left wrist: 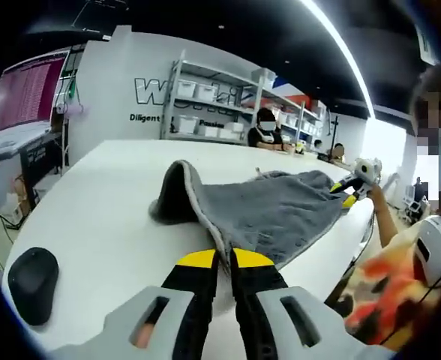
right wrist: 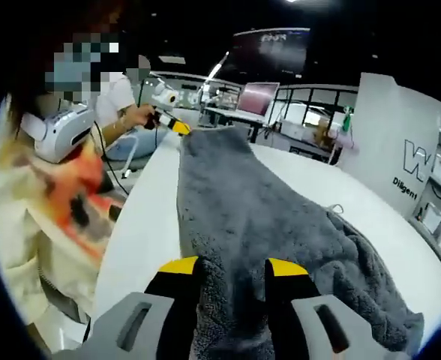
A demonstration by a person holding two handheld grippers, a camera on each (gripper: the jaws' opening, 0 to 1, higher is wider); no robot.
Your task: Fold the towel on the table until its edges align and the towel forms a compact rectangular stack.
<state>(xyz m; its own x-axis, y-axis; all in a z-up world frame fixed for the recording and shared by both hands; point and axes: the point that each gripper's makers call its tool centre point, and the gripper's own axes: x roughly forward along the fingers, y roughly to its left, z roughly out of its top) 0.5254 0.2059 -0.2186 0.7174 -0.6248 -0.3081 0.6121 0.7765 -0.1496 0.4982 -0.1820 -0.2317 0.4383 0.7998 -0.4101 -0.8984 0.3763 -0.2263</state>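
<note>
Yellow-tipped left tongs pinched shut on one towel corner at near edge of white surface; right tongs likewise clamped on towel at opposite near corner, cloth bunched between jaws. Towel grey, spread across surface, far end humped and rumpled, not yet a stack. Fold likely just beginning: best to lift both corners level, carry across to far edge of towel together, keep tension even so edges meet. Black mouse near surface edge, well apart from towel. Shelving bins beyond towel, contents too small to tell.
</note>
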